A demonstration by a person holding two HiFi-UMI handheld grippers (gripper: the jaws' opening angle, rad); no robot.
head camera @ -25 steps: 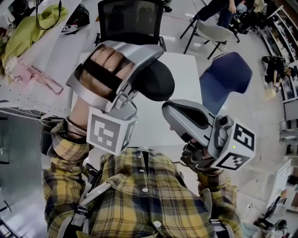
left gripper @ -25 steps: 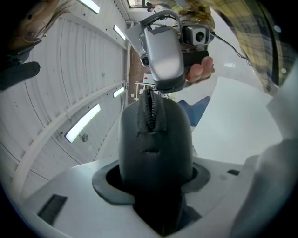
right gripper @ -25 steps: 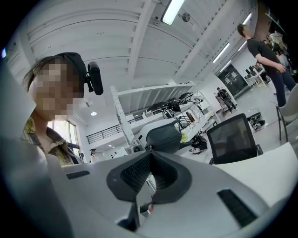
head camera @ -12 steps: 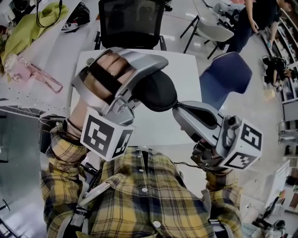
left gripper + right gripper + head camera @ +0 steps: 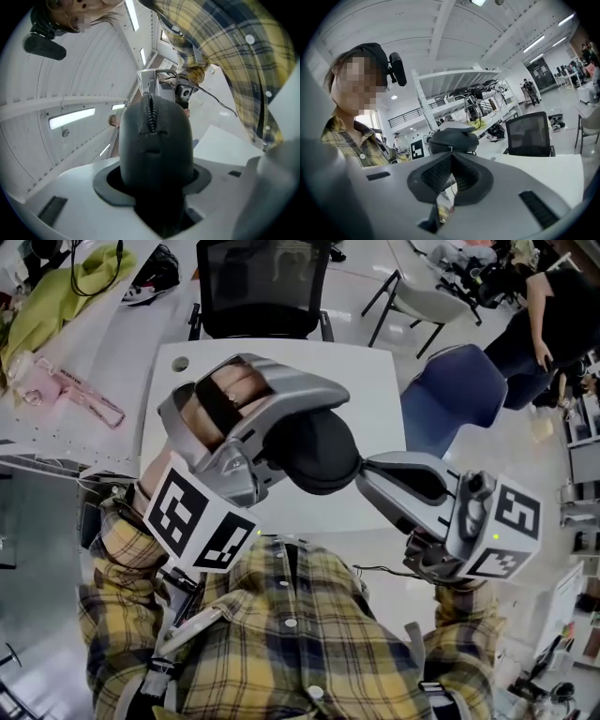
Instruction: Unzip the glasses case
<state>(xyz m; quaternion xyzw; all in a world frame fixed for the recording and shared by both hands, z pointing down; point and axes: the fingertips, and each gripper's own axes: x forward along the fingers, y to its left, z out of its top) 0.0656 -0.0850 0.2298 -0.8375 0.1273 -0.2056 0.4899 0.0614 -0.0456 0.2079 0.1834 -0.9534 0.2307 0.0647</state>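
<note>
A black oval glasses case [image 5: 323, 460] is held up above the white table [image 5: 370, 381], in front of my plaid shirt. My left gripper [image 5: 302, 439] is shut on the case, one jaw on each side. In the left gripper view the case [image 5: 154, 140] fills the gap between the jaws, with its zipper teeth [image 5: 150, 110] running up the middle away from the camera. My right gripper [image 5: 362, 472] touches the case's right end. In the right gripper view its jaws [image 5: 451, 157] are pressed together at the small zipper pull [image 5: 451, 150] on the case [image 5: 452, 139].
A black mesh office chair [image 5: 262, 287] stands at the table's far edge. A blue chair [image 5: 455, 390] and a grey chair [image 5: 427, 306] stand to the right. A side table on the left holds a green cloth [image 5: 56, 296] and a pink object [image 5: 70, 390]. A person [image 5: 553, 315] stands at the upper right.
Both grippers have shifted to the right with the case. The left gripper has tilted, so its marker cube now sits lower left. The right gripper's tip stays at the case's right end.
</note>
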